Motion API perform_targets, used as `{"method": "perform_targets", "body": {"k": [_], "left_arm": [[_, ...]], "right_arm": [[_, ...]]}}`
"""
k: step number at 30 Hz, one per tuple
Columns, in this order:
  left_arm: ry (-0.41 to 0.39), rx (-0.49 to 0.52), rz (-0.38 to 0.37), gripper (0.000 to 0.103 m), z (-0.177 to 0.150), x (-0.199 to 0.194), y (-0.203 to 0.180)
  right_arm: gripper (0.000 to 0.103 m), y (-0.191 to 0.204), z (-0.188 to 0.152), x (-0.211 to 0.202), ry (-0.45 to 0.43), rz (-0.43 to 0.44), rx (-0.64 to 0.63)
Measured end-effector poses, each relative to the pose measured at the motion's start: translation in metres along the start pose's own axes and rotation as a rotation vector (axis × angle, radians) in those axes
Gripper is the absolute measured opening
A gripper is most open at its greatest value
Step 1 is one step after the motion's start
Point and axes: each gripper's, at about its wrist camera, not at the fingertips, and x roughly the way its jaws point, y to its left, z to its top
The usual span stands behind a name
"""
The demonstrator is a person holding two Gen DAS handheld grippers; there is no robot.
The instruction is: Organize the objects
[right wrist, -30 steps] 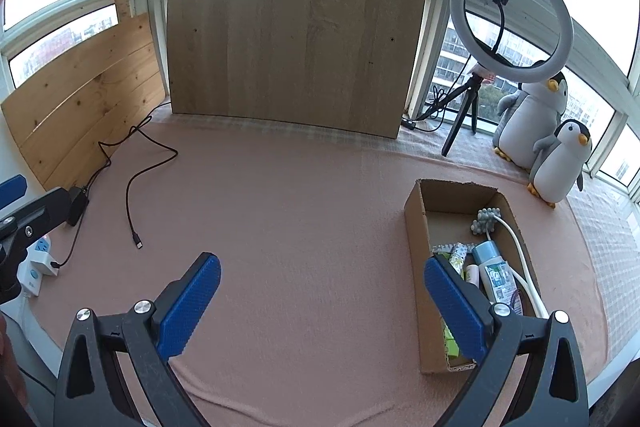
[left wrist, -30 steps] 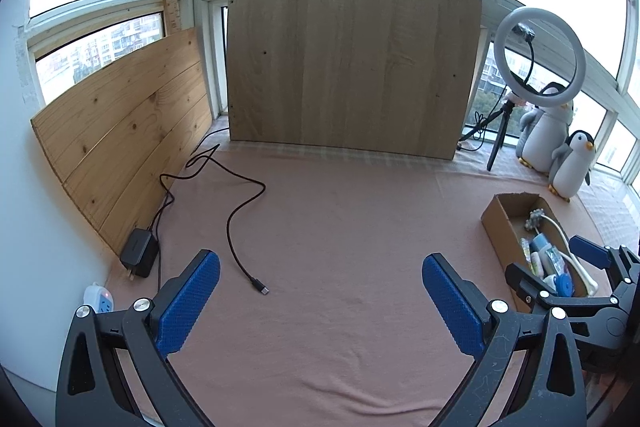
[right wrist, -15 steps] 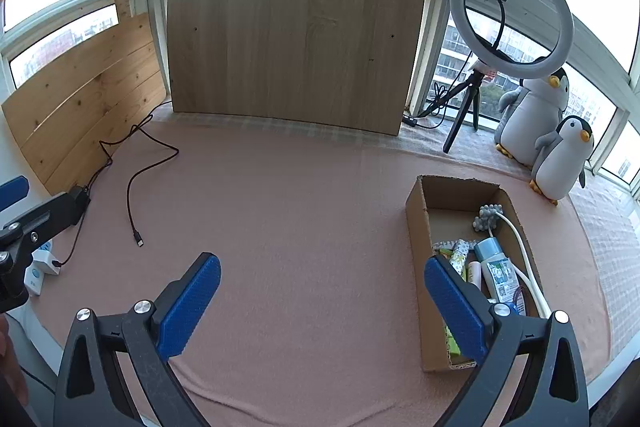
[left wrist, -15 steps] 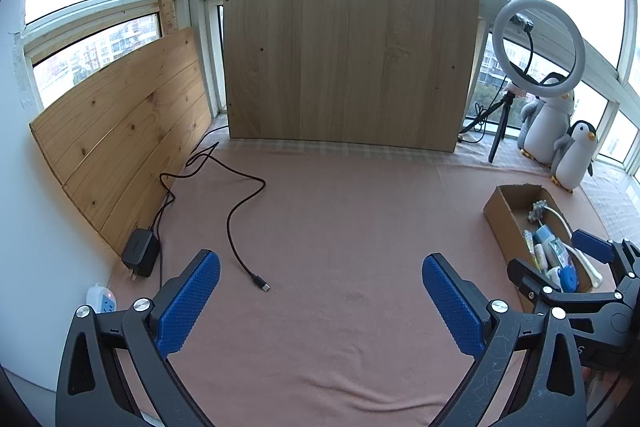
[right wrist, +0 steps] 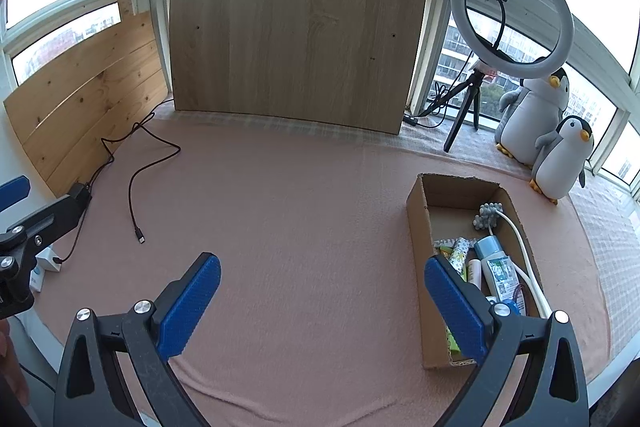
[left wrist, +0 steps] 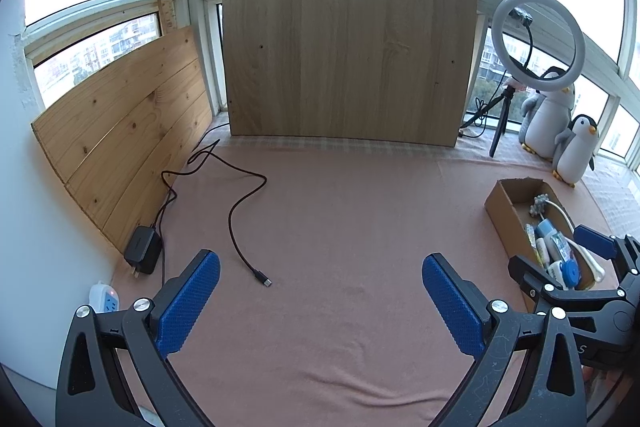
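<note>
Both grippers empty above the pink cloth-covered worktop

Left gripper and right gripper fingers spread wide; reaching carelessly could snag the loose black charging cable or tip the open brown cardboard box.

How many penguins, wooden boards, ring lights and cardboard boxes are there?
Penguins: 2, a big one and a small one
Wooden boards: 2, a back board and a side board
Ring lights: 1
Cardboard boxes: 1
Total: 6
</note>
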Motion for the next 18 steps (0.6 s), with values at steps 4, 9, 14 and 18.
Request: {"method": "perform_targets", "body": {"k": [4, 9, 14, 18], "left_arm": [[0.009, 0.002, -0.005, 0.103, -0.003, 0.001, -0.002], [0.022, 0.004, -0.015, 0.103, -0.007, 0.004, -0.004], [0.038, 0.007, -0.018, 0.103, -0.012, 0.008, -0.006], [0.047, 0.01, -0.016, 0.103, -0.015, 0.01, -0.007]], "right_arm": [[0.101, -0.001, -0.003, 0.0, 0.005, -0.001, -0.002], [0.101, -0.002, -0.007, 0.002, 0.018, -0.003, -0.004], [0.101, -0.001, -0.012, 0.004, 0.032, -0.001, -0.006], [0.101, -0.001, -0.015, 0.006, 0.04, 0.0, -0.004]]}}
